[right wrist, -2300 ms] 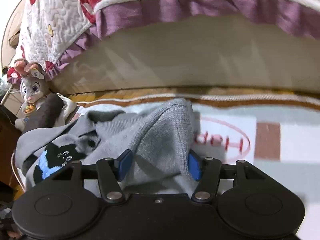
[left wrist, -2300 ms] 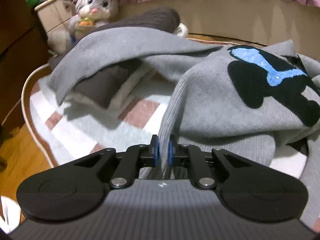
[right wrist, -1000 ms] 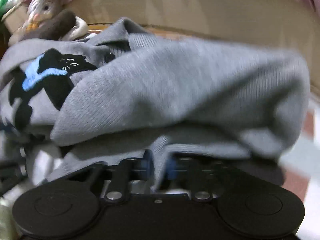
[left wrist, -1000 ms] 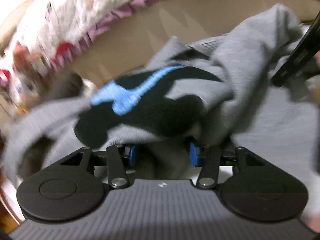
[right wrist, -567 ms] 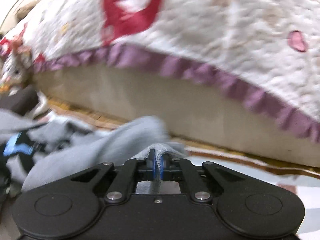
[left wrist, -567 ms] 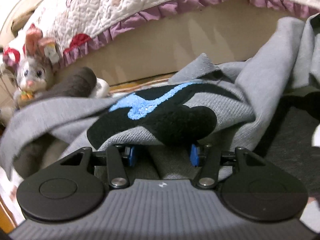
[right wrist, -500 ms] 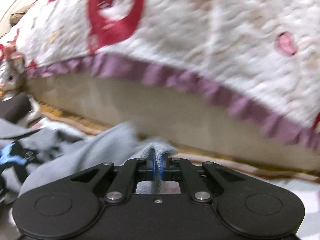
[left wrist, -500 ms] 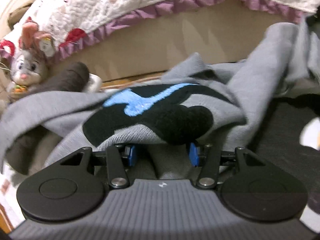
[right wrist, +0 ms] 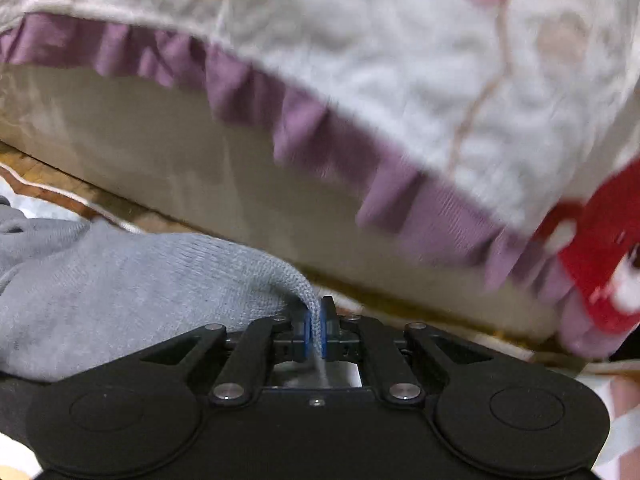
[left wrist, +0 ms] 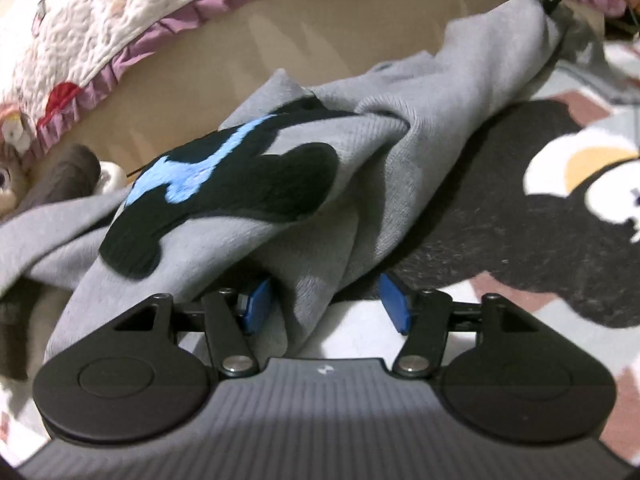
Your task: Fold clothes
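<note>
A grey knit sweater (left wrist: 400, 160) with a black and blue patch (left wrist: 224, 184) is stretched from lower left to upper right in the left wrist view. My left gripper (left wrist: 325, 304) sits low at its near edge. Its jaws are opening, and a loose fold hangs between the blue pads without being pressed. At the top right, the right gripper (left wrist: 548, 0) pinches the sweater's far corner and holds it up. In the right wrist view, my right gripper (right wrist: 318, 332) is shut on a thin ribbed edge of the sweater (right wrist: 120, 280), which trails off to the left.
A bed with a white quilt and purple frill (right wrist: 360, 160) runs close behind, its beige side (left wrist: 320, 40) facing me. A patterned rug with a dark cartoon figure (left wrist: 540, 220) lies under the sweater. A plush rabbit (left wrist: 6, 184) and a brown roll (left wrist: 60, 176) sit at the far left.
The left jaws have spread wider, and the fold between them now hangs loose. The right gripper has carried its pinched edge to the right and up, drawing the sweater out along the bed.
</note>
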Demonstrator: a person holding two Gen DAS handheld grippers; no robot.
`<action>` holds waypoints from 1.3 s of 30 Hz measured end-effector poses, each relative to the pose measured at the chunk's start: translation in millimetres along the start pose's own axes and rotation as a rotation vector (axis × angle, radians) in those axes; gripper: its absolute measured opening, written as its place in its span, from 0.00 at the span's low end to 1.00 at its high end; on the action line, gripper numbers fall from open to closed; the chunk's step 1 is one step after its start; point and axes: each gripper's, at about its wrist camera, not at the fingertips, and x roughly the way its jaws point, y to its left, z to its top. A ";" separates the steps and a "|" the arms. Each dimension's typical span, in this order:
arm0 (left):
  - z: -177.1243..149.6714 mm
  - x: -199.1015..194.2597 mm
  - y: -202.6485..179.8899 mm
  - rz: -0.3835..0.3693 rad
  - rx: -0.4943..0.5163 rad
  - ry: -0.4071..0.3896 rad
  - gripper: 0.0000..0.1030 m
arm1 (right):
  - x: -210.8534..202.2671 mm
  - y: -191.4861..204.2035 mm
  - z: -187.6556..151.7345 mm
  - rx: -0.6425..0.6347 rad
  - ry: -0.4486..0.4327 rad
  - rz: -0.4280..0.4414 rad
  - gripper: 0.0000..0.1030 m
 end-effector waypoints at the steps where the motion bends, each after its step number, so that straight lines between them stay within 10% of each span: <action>1: 2.4 5.5 -2.7 0.013 0.014 0.008 0.60 | 5.7 4.4 -2.7 -0.008 0.017 -0.024 0.06; 5: 14.3 19.7 1.9 0.036 0.045 0.037 0.61 | 2.5 4.7 -4.8 0.136 0.104 0.027 0.24; 9: 24.2 15.2 34.0 -0.017 -0.052 0.069 0.15 | -43.9 -10.2 2.3 0.463 0.082 0.391 0.50; 14: 39.7 12.2 65.3 -0.007 -0.124 0.064 0.10 | -65.9 69.6 10.5 0.477 0.172 0.820 0.52; 23: 42.9 15.2 95.4 0.003 -0.333 0.053 0.14 | -31.7 242.8 -54.0 0.437 0.386 0.918 0.53; 26: 30.1 5.6 89.4 0.020 -0.264 0.072 0.17 | -23.2 264.7 -68.4 0.290 0.349 0.923 0.54; 31: 16.0 -18.5 90.2 0.048 -0.296 0.105 0.21 | -20.6 296.3 -32.9 0.057 -0.018 0.859 0.47; 36: -0.9 -55.9 82.0 0.106 -0.237 0.252 0.38 | -6.8 262.4 -22.5 0.243 -0.037 1.056 0.13; 39: -15.2 -92.2 85.6 0.099 -0.259 0.295 0.40 | -1.9 261.6 -21.8 0.240 -0.055 1.085 0.13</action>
